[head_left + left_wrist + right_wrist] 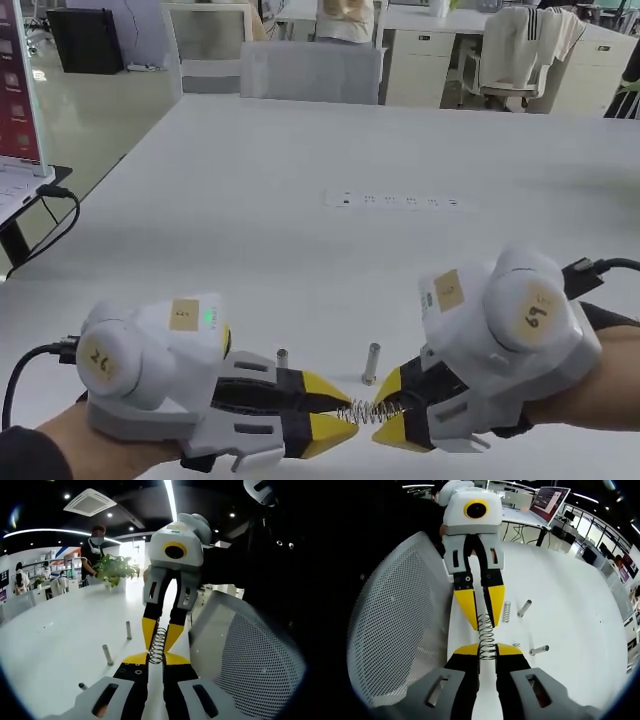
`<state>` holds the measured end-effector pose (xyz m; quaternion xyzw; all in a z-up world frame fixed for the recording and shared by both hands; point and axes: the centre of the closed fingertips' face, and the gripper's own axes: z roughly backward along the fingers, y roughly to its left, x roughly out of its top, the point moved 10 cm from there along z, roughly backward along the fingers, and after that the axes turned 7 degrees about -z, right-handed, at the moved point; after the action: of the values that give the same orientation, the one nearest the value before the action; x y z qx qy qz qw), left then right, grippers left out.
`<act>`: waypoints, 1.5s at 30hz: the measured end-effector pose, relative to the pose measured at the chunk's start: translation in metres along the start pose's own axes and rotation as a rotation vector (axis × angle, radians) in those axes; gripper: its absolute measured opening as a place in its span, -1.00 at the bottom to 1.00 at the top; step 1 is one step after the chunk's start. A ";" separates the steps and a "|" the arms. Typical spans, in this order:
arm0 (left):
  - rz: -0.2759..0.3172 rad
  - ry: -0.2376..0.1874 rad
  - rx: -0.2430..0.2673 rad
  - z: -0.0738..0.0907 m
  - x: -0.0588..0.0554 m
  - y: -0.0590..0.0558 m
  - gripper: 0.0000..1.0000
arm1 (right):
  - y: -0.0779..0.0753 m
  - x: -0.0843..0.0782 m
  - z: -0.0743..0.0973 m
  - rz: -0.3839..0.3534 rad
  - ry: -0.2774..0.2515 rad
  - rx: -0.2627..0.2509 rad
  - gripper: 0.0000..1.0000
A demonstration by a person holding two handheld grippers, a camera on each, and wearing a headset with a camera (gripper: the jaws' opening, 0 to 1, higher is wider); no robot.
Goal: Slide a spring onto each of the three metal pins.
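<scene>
Two grippers share one spring (365, 410). Your left gripper (345, 412) pinches one end and your right gripper (387, 408) pinches the other. The coil hangs roughly level between them, just above the worktop (330, 260), on your side of the pins.

One end has to be free before the spring can go on anything, so I judge the step in hand to be a handover. Let one side go and hold with the other, close to its end of the coil. Turn that hand until the spring stands upright with its open end down. Then bring the open end over a pin's tip and lower it straight, because a tilted coil will likely catch on the tip and buckle. Squeeze lightly, since a crushed turn may not pass over the shaft.

In the left gripper view three pins stand in a row: the far pin (128, 630), the middle pin (107, 655) and the near pin (82, 686). All look bare, so the task seems barely begun. In the right gripper view a second spring (506, 611) lies flat on the worktop just beside one pin.

Both pairs of fingers are nearly closed. The left fingers (134, 658) clamp only their end of the spring. The right fingers (467, 650) grip nothing but the opposite end. The yellow tips of the two grippers are near each other but apart.
</scene>
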<state>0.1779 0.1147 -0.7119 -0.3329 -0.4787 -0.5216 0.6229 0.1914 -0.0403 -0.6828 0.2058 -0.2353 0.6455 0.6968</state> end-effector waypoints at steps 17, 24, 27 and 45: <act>-0.014 0.006 -0.003 -0.002 -0.001 -0.001 -0.96 | 0.004 0.015 0.009 -0.013 -0.031 0.008 -0.83; -0.017 0.010 -0.010 -0.003 -0.001 -0.002 -0.95 | 0.006 0.020 0.009 -0.005 -0.017 0.014 -0.83; -0.018 0.012 -0.014 -0.004 -0.001 -0.003 -0.95 | 0.008 0.022 0.010 0.001 -0.009 0.015 -0.83; -0.024 0.020 -0.026 -0.007 -0.003 -0.004 -0.94 | 0.009 0.025 0.008 -0.006 0.025 0.021 -0.84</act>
<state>0.1761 0.1083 -0.7177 -0.3299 -0.4694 -0.5384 0.6172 0.1838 -0.0247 -0.6618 0.2059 -0.2193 0.6484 0.6994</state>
